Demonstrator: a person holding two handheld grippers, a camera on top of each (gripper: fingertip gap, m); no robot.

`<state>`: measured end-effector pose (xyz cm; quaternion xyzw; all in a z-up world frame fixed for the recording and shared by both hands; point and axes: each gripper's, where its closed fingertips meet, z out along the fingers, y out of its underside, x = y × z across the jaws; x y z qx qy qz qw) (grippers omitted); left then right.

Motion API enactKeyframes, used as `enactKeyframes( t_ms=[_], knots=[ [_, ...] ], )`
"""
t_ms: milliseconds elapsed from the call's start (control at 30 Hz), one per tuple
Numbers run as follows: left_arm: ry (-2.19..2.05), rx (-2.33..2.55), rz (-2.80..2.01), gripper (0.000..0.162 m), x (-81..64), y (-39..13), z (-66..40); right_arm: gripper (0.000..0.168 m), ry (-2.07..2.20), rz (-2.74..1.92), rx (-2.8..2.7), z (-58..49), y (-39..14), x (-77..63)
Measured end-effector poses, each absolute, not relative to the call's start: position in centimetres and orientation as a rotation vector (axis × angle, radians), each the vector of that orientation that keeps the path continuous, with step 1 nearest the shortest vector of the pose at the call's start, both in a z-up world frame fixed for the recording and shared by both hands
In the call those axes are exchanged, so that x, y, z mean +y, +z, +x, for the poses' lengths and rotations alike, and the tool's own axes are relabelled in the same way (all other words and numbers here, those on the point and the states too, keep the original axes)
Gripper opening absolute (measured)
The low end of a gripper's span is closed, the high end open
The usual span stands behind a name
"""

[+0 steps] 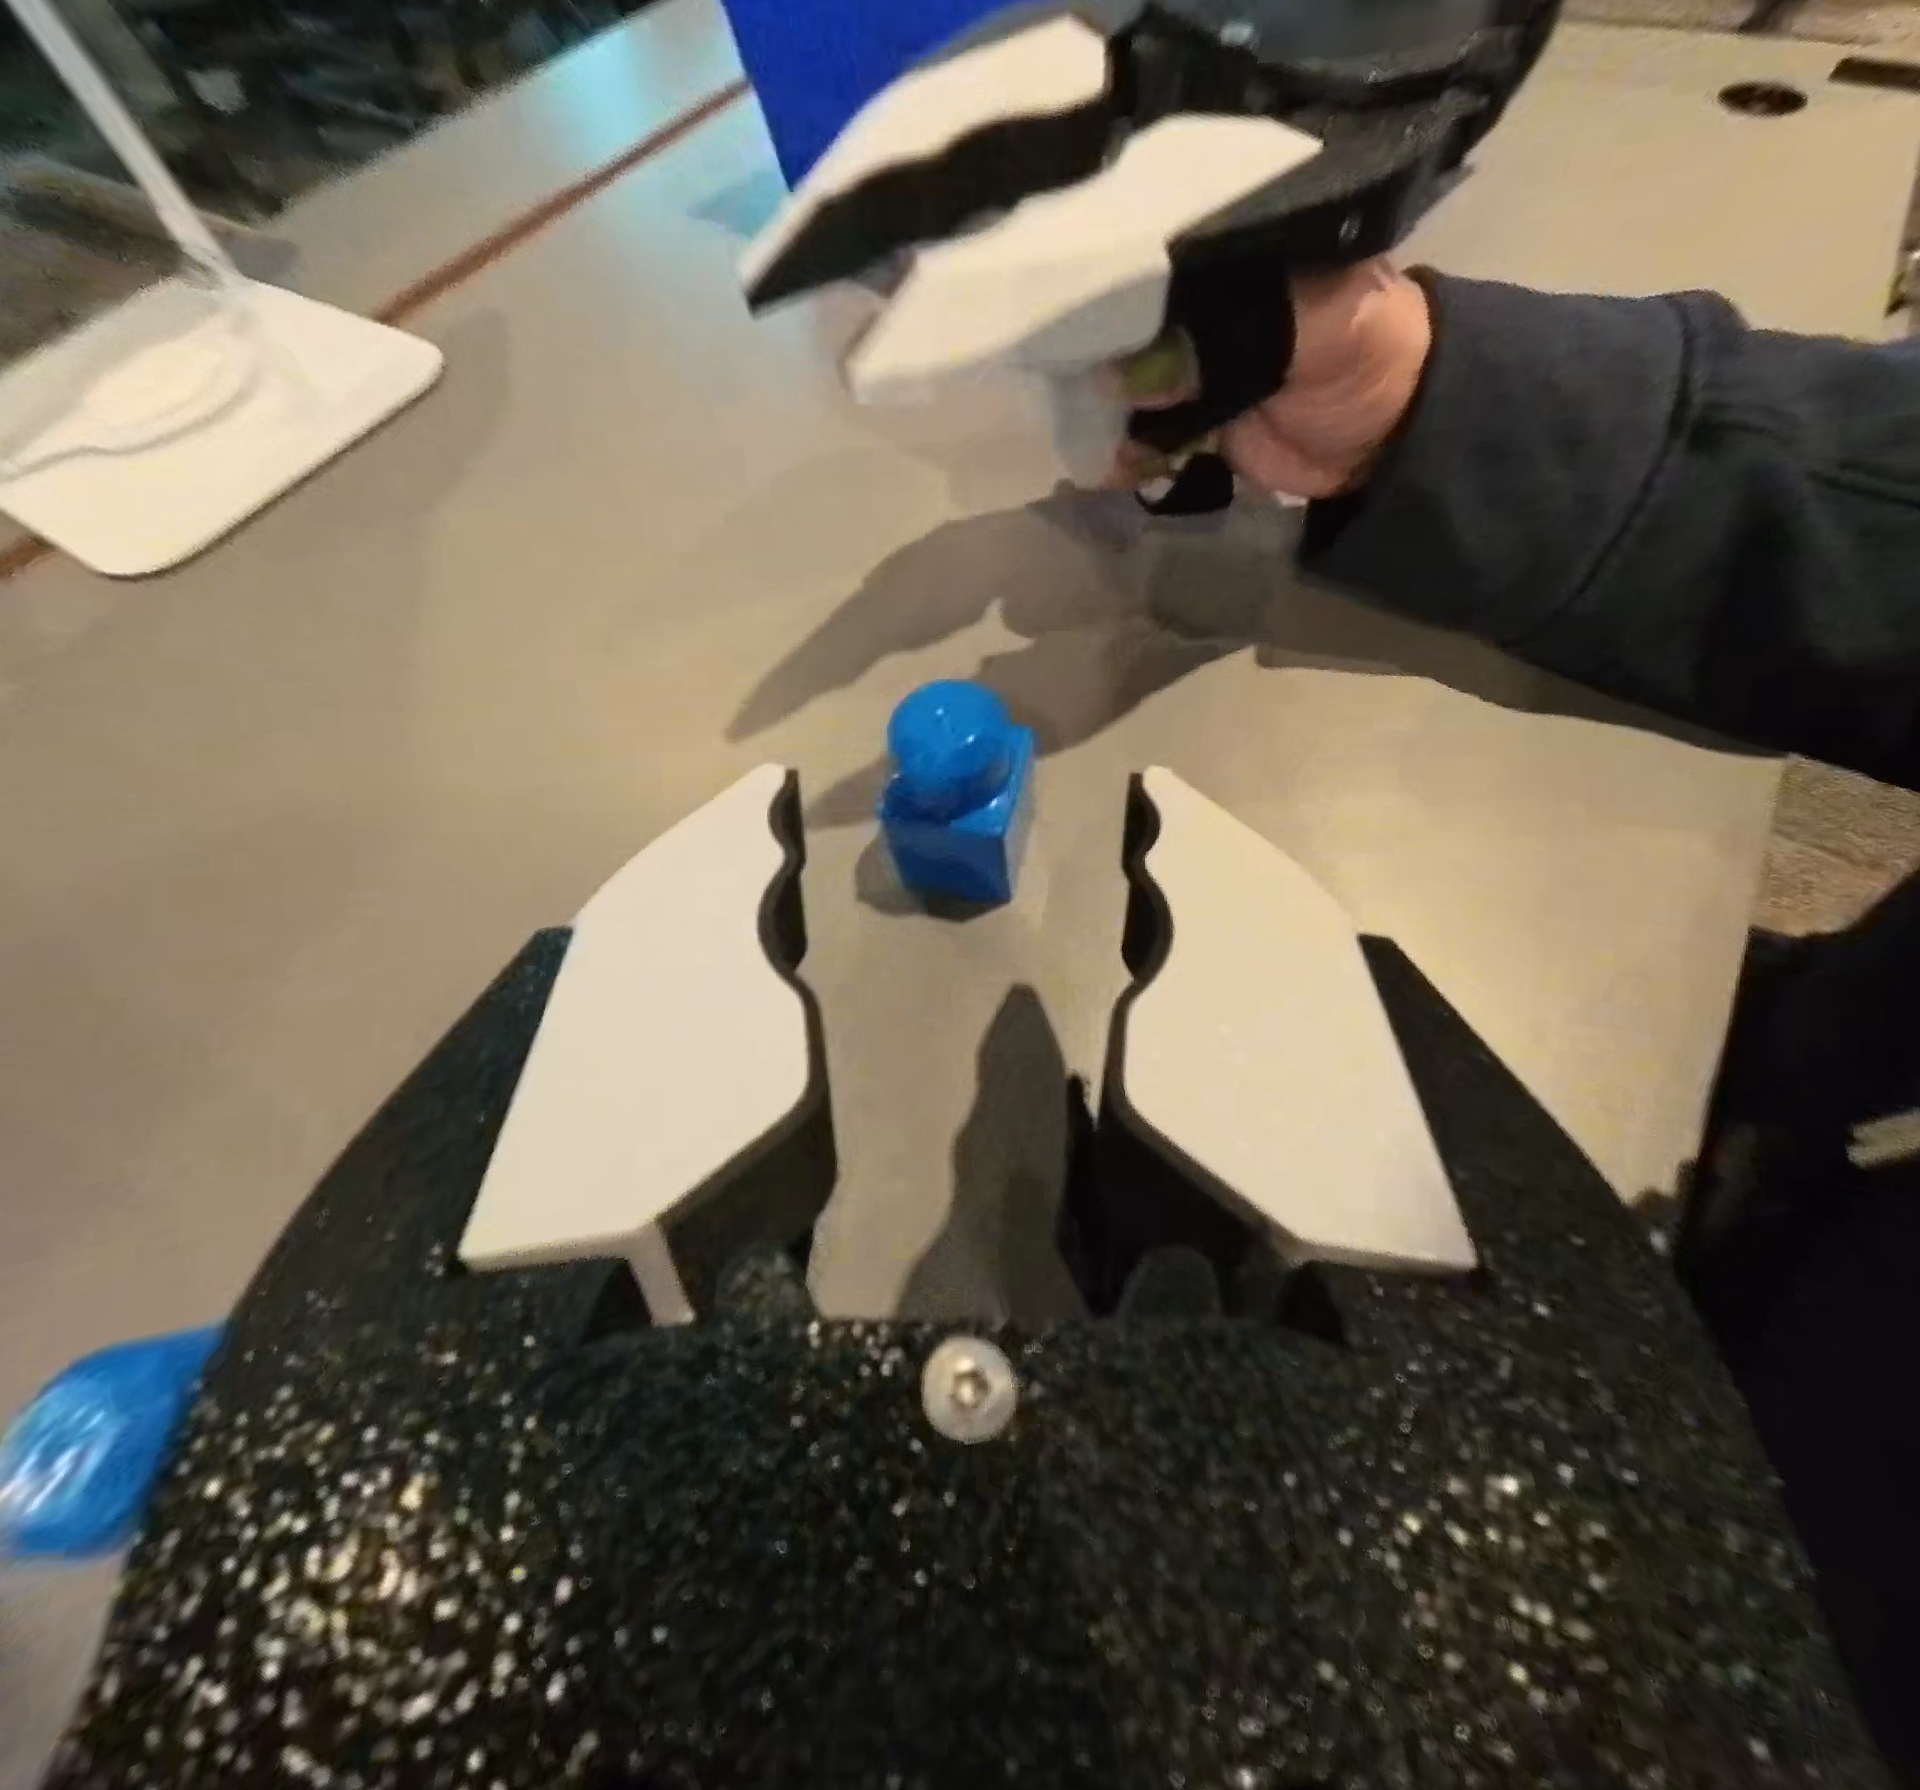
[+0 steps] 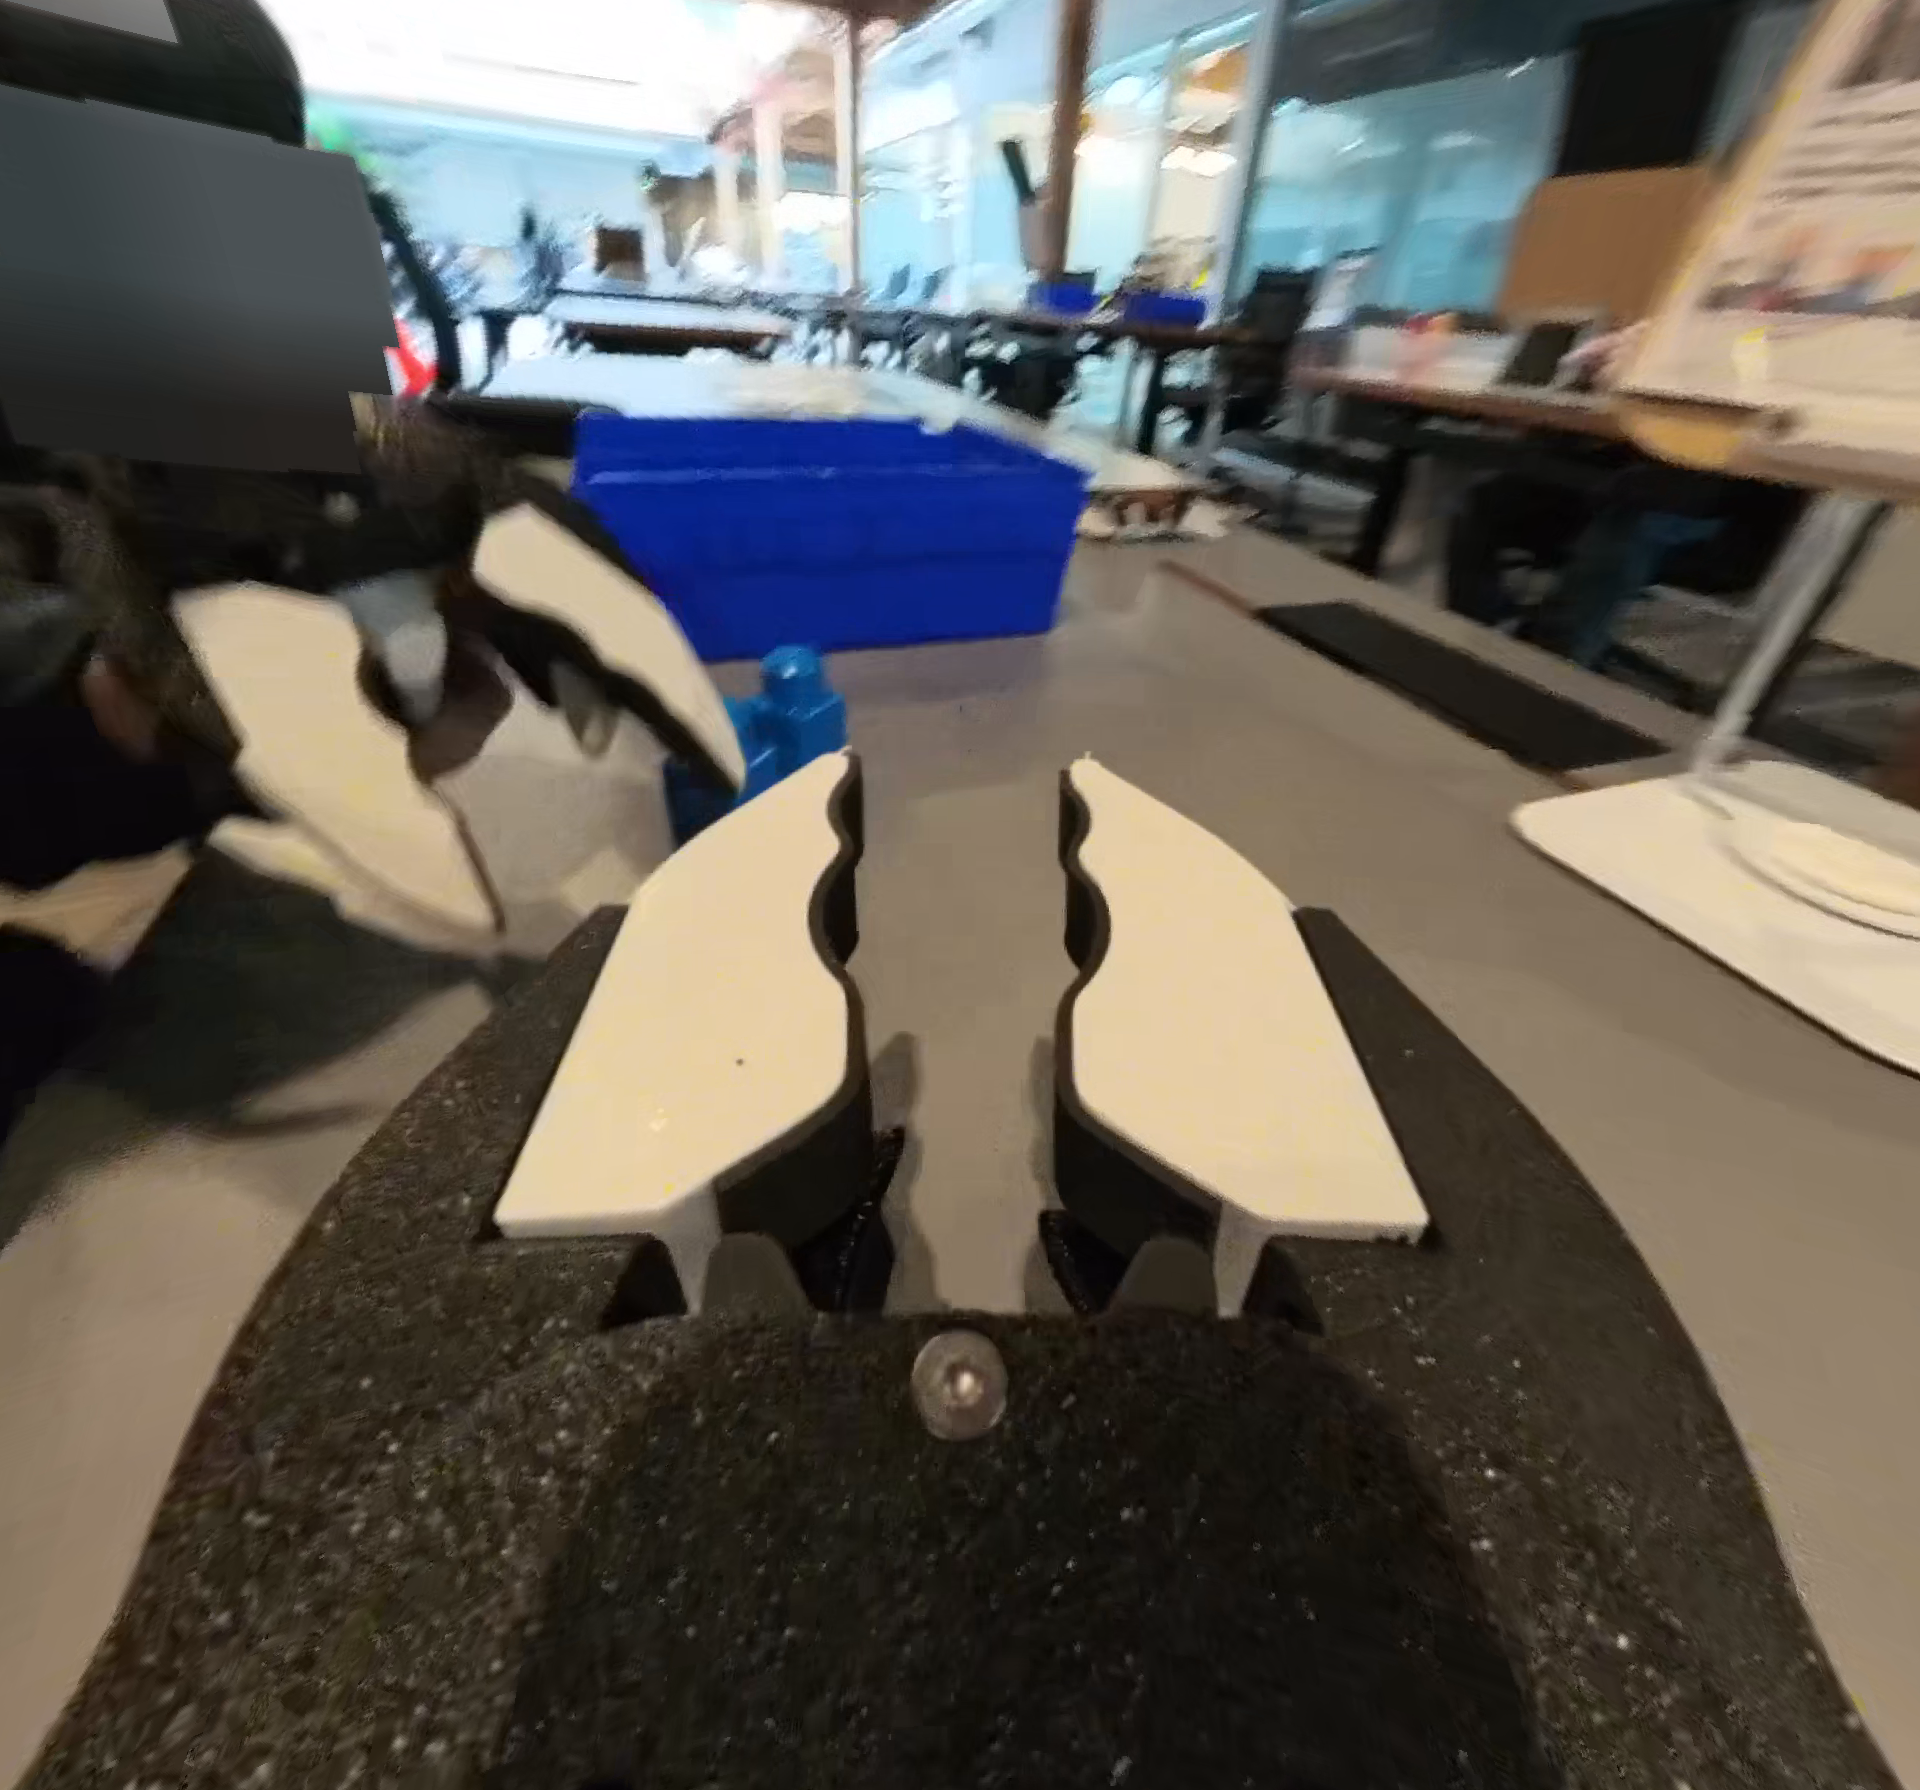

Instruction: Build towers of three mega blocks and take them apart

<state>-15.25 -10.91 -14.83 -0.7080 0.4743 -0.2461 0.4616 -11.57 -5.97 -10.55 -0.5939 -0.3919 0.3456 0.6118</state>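
Note:
A single blue mega block (image 1: pixel 954 810) stands upright on the grey table, one stud on top. My left gripper (image 1: pixel 961 784) is open, low over the table, with the block just between its fingertips, untouched. My right gripper (image 2: pixel 958 766) is open and empty; in the left wrist view it (image 1: pixel 821 327) hovers above the table beyond the block, held by a hand in a dark sleeve. In the right wrist view the blue block (image 2: pixel 790 722) stands ahead and to the left, partly hidden by the left gripper (image 2: pixel 582 826).
A blue bin (image 1: pixel 831 26) at the back of the table holds red, yellow and blue blocks; it also shows in the right wrist view (image 2: pixel 831 545). A white sign-stand base (image 1: pixel 197 421) sits at the left. A blurred blue object (image 1: pixel 94 1439) lies at the lower left.

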Motion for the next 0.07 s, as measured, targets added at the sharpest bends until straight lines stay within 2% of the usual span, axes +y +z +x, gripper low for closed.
enactKeyframes(
  t_ms=[67],
  knots=[
    [-0.553,1.137,-1.727,0.055,-11.1,-13.9,-17.6,0.045,0.785,-1.38,-1.041,-12.7,-11.5,-7.1]
  ],
)
